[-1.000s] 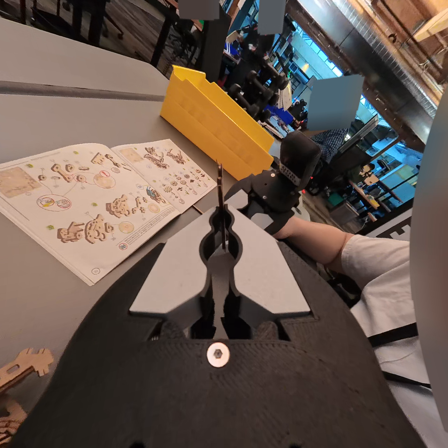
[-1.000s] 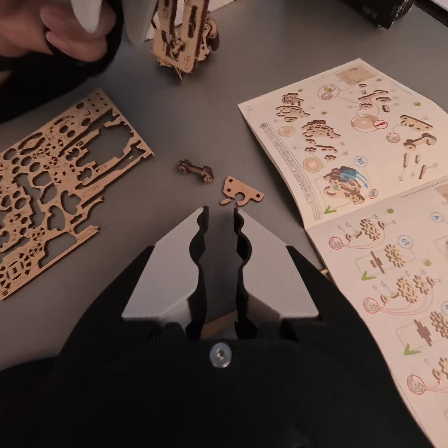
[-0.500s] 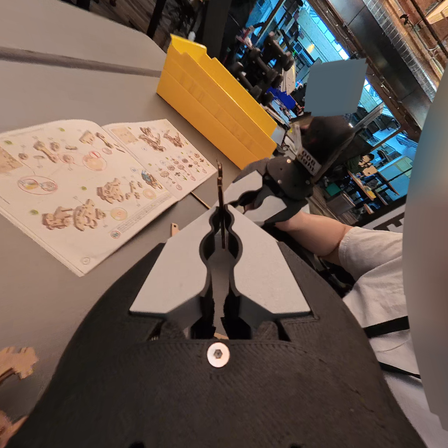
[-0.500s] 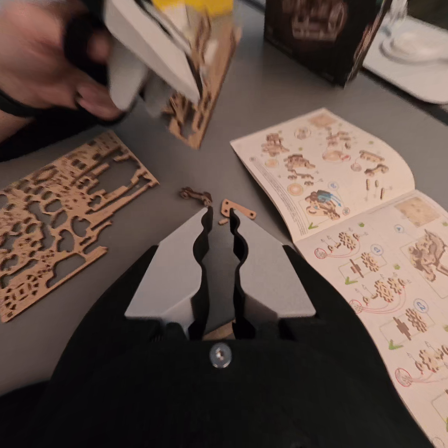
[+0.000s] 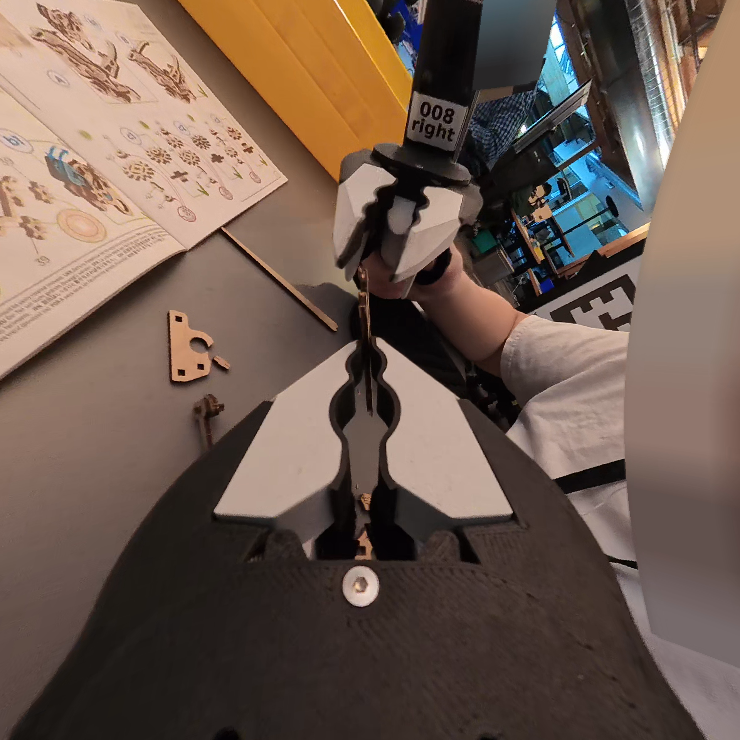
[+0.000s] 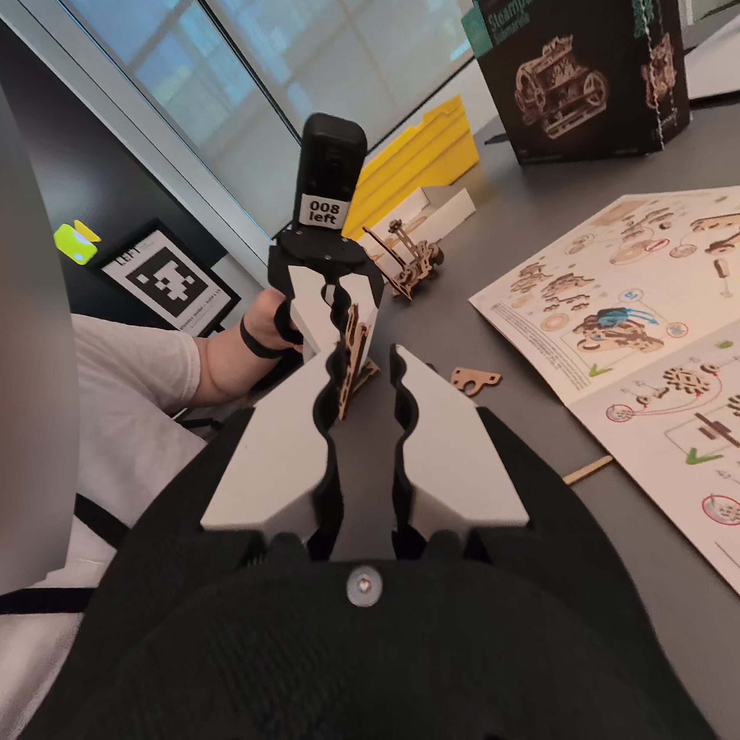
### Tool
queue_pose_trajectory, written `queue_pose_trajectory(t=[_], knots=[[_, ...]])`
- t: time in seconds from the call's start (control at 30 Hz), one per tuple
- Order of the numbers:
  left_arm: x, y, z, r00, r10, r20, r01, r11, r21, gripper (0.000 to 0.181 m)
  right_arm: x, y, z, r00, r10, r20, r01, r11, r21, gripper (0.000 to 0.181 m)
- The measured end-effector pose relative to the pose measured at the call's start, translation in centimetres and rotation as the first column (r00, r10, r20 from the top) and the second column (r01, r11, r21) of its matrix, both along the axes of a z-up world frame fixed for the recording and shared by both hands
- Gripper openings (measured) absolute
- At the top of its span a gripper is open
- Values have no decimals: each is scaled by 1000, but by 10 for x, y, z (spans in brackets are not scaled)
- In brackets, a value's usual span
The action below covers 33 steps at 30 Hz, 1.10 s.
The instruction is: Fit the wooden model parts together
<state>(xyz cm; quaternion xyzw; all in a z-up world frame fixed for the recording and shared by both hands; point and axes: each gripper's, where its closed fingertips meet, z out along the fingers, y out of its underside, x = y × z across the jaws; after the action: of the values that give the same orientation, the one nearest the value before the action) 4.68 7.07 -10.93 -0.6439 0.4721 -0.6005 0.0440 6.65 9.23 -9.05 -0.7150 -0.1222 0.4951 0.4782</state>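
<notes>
- Holding a thin wooden panel (image 5: 365, 320) on edge, the left gripper (image 5: 366, 344) is clamped on it at the fingertips; the panel stands upright between the two pads.
- From the right wrist view the same panel (image 6: 352, 360) shows its cut-out face, and it sits between the far left gripper (image 6: 344, 320) and the near right gripper (image 6: 360, 352).
- Right gripper is spread apart and grips nothing; the panel's lower part lies against or just beside its left finger (image 6: 316, 384), inside the gap, but I cannot tell whether they touch.
- In the left wrist view the right gripper (image 5: 372, 264) hangs above the panel's top edge, tips pointing down at it.
- Task progress, as I judge it: partly done. A small built assembly (image 6: 408, 260) stands far on the table, beside a yellow bin (image 6: 416, 160).
- Left to fit: a flat bracket (image 5: 186, 348) and a small dark piece (image 5: 206, 416) lie loose on the grey table (image 5: 100, 440), left of the left gripper, near the open instruction booklet (image 5: 100, 160).
- A thin wooden stick (image 5: 280, 280) lies just beyond the booklet's corner.
- Next, it seems, the right gripper needs to close on the panel or fetch a loose part.
</notes>
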Motion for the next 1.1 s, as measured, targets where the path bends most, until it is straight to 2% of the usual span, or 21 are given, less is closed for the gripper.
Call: queue_pose_trajectory(t=[0.23, 0.33, 0.43, 0.7, 0.8, 0.87, 1.03, 1.1], knots=[[1, -4, -5, 1000, -15, -20, 15, 1000, 7, 0, -7, -3, -13, 992, 22, 121, -18, 999, -41, 16], [0, -9, -7, 999, -37, -33, 37, 999, 22, 0, -9, -3, -12, 996, 39, 82, -34, 998, -57, 13], [0, -14, -10, 997, -57, -47, 59, 997, 51, 0, -11, -8, -8, 996, 85, 30, -83, 995, -58, 1], [-2, -19, -12, 994, -93, -49, 96, 992, 78, 0, -15, -14, -10, 988, 152, 6, -151, 984, -93, 1], [0, -16, -9, 996, -84, -9, 85, 991, 106, 2, -15, -15, -4, 988, 154, -20, -155, 984, -88, 0], [3, -11, 1, 997, -58, 45, 53, 993, 106, 9, -16, -16, -7, 987, 159, -11, -159, 981, -107, 0], [4, -11, 6, 993, -70, 99, 53, 986, 158, 0, -23, -19, -6, 981, 187, -58, -193, 974, -117, 0], [3, -12, 9, 991, -78, 109, 63, 988, 138, 0, -23, -20, -3, 977, 198, -73, -205, 973, -106, 0]])
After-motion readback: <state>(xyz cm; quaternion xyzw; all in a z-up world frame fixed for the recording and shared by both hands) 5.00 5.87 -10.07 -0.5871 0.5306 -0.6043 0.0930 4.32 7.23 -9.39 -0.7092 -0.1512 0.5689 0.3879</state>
